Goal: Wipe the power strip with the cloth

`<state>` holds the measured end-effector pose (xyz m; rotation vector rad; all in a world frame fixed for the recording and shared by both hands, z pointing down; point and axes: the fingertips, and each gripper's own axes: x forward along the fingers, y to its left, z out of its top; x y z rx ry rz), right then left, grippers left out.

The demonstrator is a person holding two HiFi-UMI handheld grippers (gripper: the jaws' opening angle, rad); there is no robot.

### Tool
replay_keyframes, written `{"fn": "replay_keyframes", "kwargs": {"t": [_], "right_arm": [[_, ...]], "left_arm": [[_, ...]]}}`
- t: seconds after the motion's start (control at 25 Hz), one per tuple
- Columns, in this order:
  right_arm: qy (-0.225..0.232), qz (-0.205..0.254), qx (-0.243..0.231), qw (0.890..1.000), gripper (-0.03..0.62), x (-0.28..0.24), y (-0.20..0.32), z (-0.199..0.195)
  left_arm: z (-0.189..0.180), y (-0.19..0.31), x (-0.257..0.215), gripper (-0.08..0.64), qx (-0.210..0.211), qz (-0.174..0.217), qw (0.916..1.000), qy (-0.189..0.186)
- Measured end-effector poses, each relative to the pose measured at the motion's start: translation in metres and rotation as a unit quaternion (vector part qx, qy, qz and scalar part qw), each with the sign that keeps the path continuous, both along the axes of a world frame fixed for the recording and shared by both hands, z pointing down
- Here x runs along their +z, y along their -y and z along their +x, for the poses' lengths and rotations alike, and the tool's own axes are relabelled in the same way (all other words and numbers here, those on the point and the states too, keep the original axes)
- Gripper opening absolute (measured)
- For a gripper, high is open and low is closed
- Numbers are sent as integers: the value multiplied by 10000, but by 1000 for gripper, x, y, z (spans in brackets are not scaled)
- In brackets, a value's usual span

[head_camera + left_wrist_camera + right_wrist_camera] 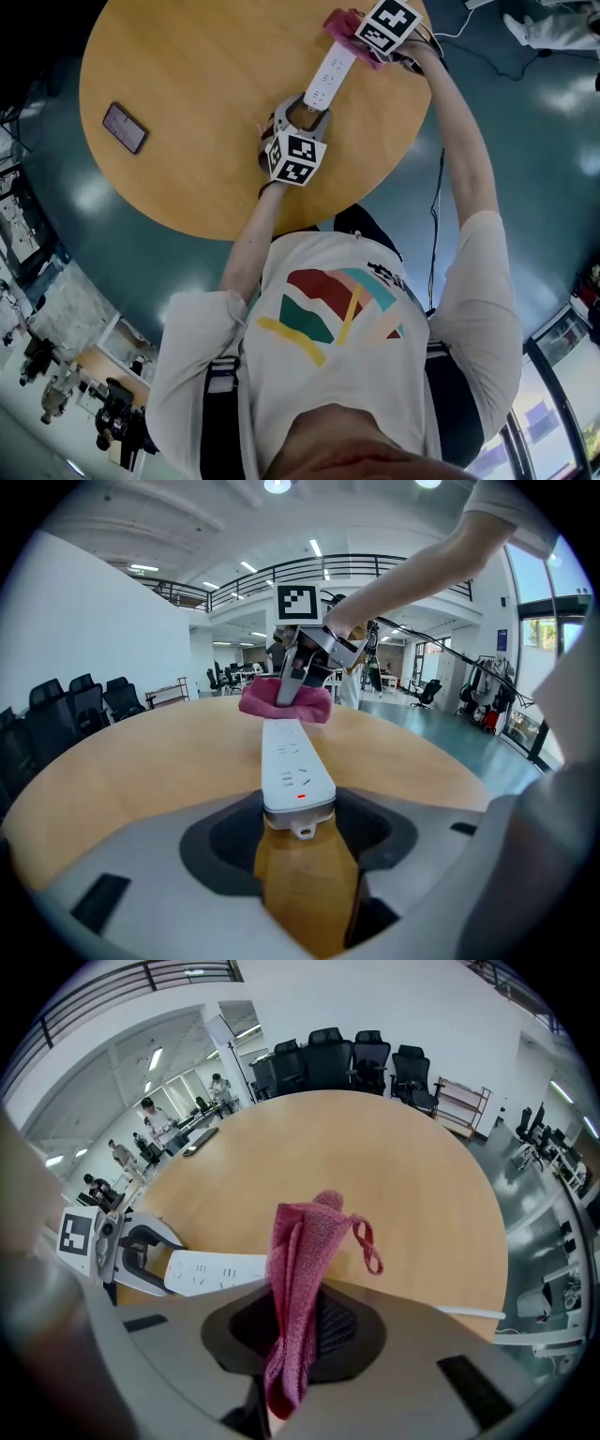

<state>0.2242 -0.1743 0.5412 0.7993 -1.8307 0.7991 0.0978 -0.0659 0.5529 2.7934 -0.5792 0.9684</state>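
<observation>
The wipe stood at the strip's far end. The right gripper (366, 45) had its fingers clamped on the pink cloth (295, 1269), bunched on the far end of the white power strip (330, 77). The strip lay flat on the round wooden table (187, 169); its near end sat between the wide-set jaws of the left gripper (302, 111), which seemed to pinch its sides and steady it. The next move, I judged, called for drawing the cloth along the socket face toward the left gripper, pressed flat. No brand was legible on the strip; a small red light showed at its near end; the cubes bore black-and-white square markers.
</observation>
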Motion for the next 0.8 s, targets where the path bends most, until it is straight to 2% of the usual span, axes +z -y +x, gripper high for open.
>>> {"fn": "replay_keyframes", "kwargs": {"t": [0.28, 0.44, 0.6, 0.72, 0.8], "right_arm": [[-131, 634, 89, 9979, 40, -8, 2, 0], [-17, 1036, -39, 9946, 38, -29, -20, -11], [-40, 1190, -963, 9882, 40, -30, -88, -39], [-304, 865, -1829, 9788, 40, -11, -142, -56], [-679, 614, -2366, 9673, 38, 1, -166, -60]], "left_arm": [[-3, 1, 1, 284, 19, -53, 10000, -7], [-3, 2, -2, 284, 14, -63, 10000, -9], [-1, -5, -2, 284, 36, -109, 9999, -14], [-1, -5, 0, 284, 49, -157, 9999, -26], [0, -4, -1, 284, 45, -183, 9998, -32]]}}
